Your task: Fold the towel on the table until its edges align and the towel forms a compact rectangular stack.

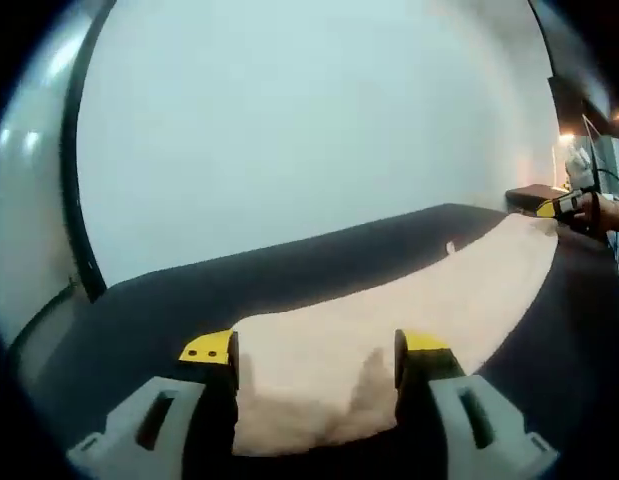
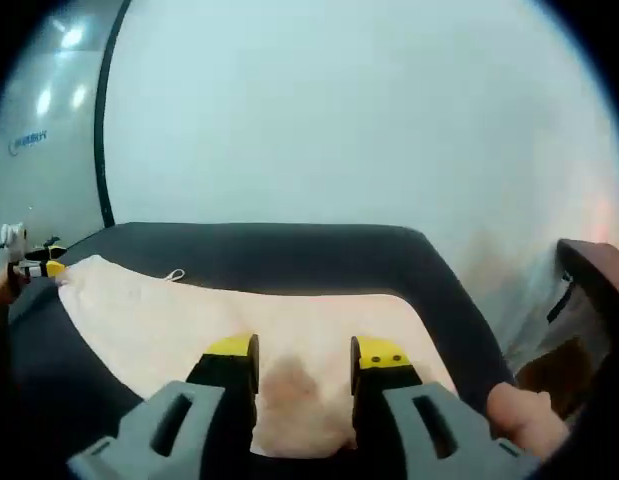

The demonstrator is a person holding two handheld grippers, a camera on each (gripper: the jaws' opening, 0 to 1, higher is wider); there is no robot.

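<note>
Between both sets of tongs, a beige towel lies stretched across the dark surface; left tongs and right tongs each clamp a corner, apparently readying a fold.

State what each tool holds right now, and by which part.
Each tool has the towel between its jaws: the left tool at one end, the right tool at the opposite end. Whether either is clamped cannot be told.
</note>
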